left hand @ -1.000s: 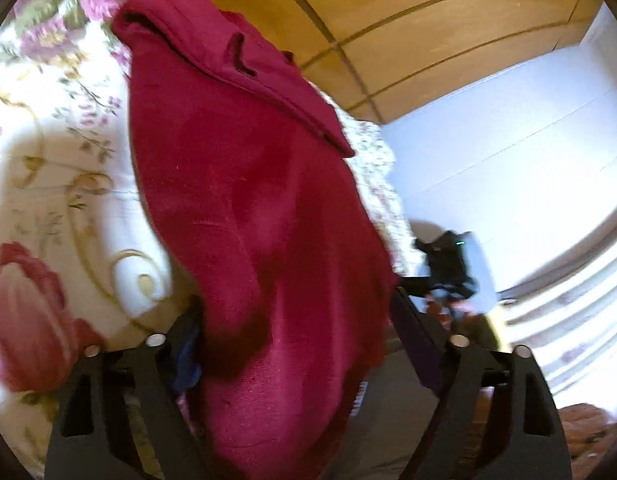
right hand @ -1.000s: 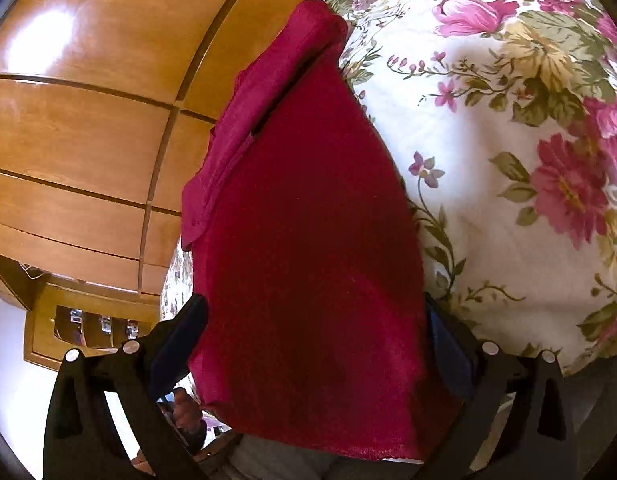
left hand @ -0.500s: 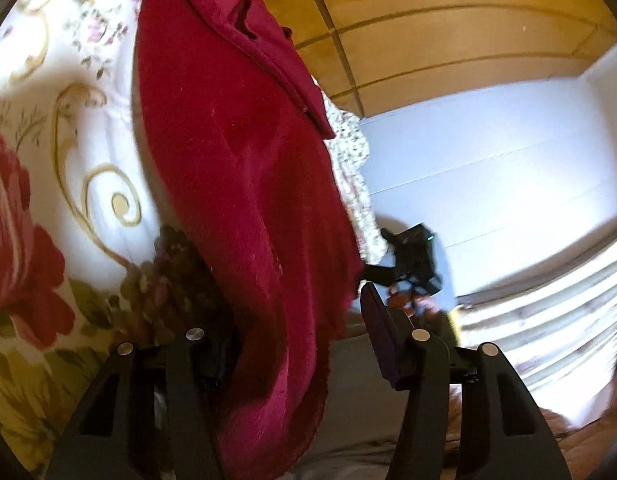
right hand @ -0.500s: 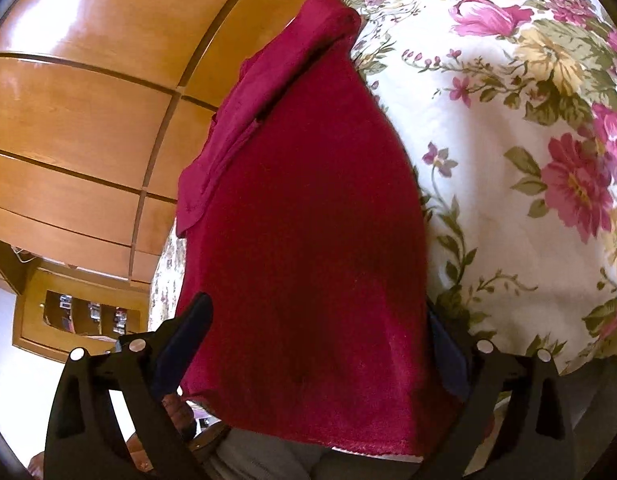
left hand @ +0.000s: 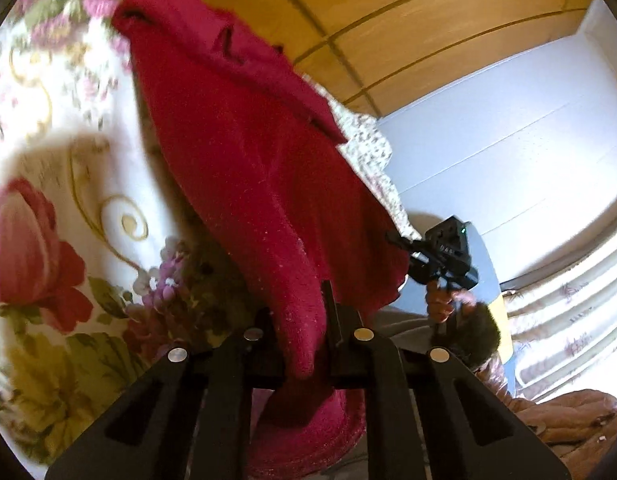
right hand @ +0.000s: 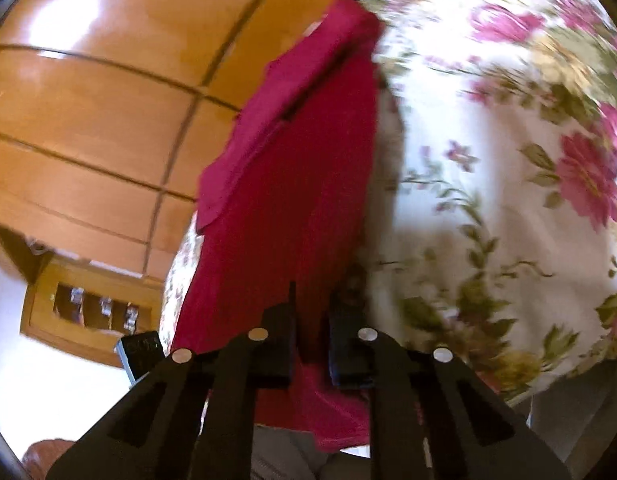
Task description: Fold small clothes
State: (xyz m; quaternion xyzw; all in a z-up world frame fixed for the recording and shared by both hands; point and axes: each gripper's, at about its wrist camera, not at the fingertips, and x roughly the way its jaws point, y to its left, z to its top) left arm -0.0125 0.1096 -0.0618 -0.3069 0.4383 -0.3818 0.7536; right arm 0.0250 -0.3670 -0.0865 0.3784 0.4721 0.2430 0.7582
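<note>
Both your hand-held grippers, left (left hand: 304,344) and right (right hand: 310,344), have just closed on the near hem of the red garment (left hand: 244,152), which stretches ahead over the floral bed (left hand: 68,184). It's soft and limp; hold the corners.

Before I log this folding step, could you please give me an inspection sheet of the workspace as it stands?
Surface: floral bedspread, partly blurred in both views.
Job's things: one red garment lying along the edge of the bedspread, its near end hanging over the edge and bunched in both grippers.
Clutter: nothing seen on the bedspread besides the garment.
Grippers: left gripper and right gripper have both just closed and are each shut on the near edge of the red garment; the right one also shows in the left wrist view, in a hand.
Cables: nothing seen.
Surroundings: wooden panels, pale wall, wooden shelf with small items too small to identify.
</note>
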